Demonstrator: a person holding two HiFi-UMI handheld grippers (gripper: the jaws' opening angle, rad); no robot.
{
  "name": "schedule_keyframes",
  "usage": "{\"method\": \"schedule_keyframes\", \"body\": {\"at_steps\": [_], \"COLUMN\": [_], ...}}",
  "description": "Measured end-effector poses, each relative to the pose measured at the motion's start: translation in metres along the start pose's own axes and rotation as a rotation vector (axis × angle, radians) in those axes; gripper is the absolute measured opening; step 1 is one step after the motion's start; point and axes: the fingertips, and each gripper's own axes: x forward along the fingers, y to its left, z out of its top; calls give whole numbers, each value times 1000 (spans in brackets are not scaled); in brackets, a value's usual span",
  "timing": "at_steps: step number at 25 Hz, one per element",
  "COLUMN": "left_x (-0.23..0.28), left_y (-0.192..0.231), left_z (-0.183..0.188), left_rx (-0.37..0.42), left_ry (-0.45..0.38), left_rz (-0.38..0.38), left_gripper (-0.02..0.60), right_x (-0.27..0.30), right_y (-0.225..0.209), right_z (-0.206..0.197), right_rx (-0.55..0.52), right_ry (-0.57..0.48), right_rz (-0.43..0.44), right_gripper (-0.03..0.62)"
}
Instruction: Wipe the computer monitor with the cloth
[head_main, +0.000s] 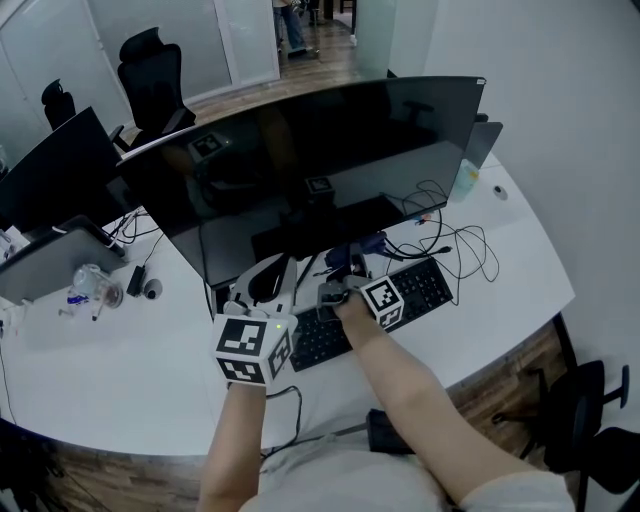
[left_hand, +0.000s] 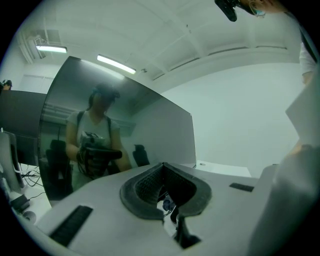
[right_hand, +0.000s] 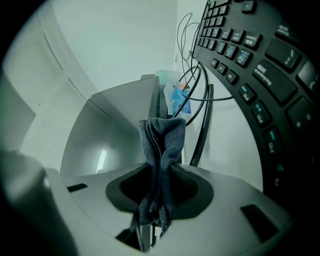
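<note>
A wide dark curved monitor (head_main: 320, 160) stands on the white desk (head_main: 120, 370). Below its lower edge, my left gripper (head_main: 262, 285) is shut with nothing between its jaws. In the left gripper view the left gripper (left_hand: 162, 167) points up at the monitor (left_hand: 115, 130), whose glass reflects a person. My right gripper (head_main: 335, 292) hovers over the keyboard's left end, shut on a folded grey cloth (right_hand: 162, 145). The cloth sticks out past the right gripper (right_hand: 160, 170), and its tail hangs behind the jaws. In the head view the cloth is mostly hidden.
A black keyboard (head_main: 400, 300) lies under the right hand, also seen as the keyboard (right_hand: 265, 75) close by. Loose cables (head_main: 445, 235) run behind it. A spray bottle (head_main: 465, 180) stands at the monitor's right end. A second monitor (head_main: 50, 170), a laptop (head_main: 50, 265) and a clear bottle (head_main: 90, 285) sit left.
</note>
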Motion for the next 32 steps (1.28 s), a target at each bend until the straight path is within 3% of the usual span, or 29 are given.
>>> {"method": "schedule_keyframes", "body": {"at_steps": [9,27,32], "left_x": [-12,-37,-44], "left_y": [13,41,53], "left_z": [-6,-25,-30], "left_rx": [-14,-44,-57], "left_ry": [4,15,15], "left_rz": [14,37,57], "left_gripper": [9,9,9], "right_x": [-1,-15,-7], "right_y": [-5,1,-10], "right_z": [-23,-75,-73], "right_rx": [-48,10,-64], "right_ry": [27,61,51], "right_rz": [31,12,72], "right_gripper": [112,110,110]}}
